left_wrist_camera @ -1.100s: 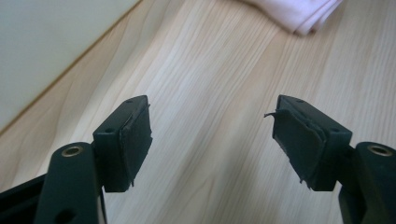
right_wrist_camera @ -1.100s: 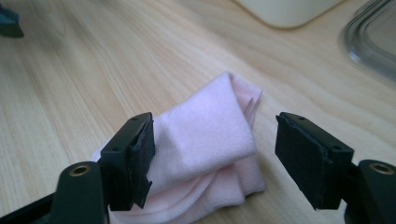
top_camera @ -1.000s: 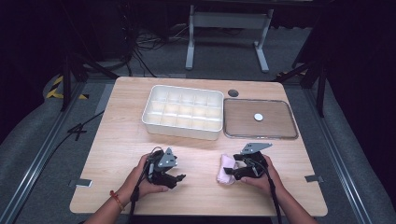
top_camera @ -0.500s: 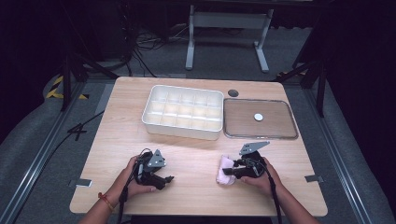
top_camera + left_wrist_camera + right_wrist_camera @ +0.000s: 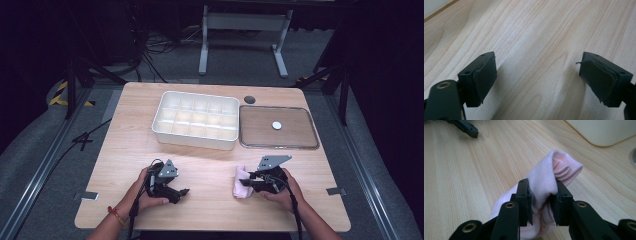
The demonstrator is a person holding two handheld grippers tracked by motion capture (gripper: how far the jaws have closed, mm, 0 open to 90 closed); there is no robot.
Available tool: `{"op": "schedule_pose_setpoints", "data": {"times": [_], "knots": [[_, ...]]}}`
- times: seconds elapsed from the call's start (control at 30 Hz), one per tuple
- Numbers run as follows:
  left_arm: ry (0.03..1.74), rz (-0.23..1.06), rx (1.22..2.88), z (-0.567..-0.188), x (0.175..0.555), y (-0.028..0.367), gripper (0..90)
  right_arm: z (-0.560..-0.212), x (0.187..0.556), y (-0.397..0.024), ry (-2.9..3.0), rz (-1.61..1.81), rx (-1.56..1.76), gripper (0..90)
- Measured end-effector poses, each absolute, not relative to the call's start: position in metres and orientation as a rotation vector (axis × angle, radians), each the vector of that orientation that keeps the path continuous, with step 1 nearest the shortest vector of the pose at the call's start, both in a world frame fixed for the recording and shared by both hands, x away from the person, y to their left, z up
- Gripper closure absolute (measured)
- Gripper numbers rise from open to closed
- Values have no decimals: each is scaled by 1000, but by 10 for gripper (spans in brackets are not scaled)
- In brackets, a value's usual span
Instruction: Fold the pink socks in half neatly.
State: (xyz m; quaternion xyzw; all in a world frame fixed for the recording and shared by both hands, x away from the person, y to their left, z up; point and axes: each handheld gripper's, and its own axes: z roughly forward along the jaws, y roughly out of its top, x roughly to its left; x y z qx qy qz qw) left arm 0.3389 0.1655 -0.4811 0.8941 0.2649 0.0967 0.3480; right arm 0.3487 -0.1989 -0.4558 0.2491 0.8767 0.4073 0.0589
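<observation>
Fingers of right gripper (image 5: 541, 202) pinch pink sock (image 5: 544, 185) (left gripper (image 5: 537, 77) spread, empty).

Both grippers, left gripper (image 5: 172, 186) and right gripper (image 5: 252, 182), are black, each topped behind its claw by a grey three-cornered plate, trailing black cable; a red bracelet (image 5: 116, 215) circles the left wrist.

You work at a light wooden table (image 5: 210, 165) standing on grey floor (image 5: 45, 145). Beyond its far edge, a grey metal stand (image 5: 243, 30) rests amid dark cables (image 5: 155, 45). Yellow-black tape (image 5: 62, 92) marks the floor at the left. The surroundings stay dark.
</observation>
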Motion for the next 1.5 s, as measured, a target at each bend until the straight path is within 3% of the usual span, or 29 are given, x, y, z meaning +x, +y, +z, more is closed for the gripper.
{"op": "schedule_pose_setpoints", "data": {"times": [1.5], "knots": [[684, 252, 2301, -483, 341, 164, 126, -425, 346, -221, 2440, 1291, 690, 709]]}}
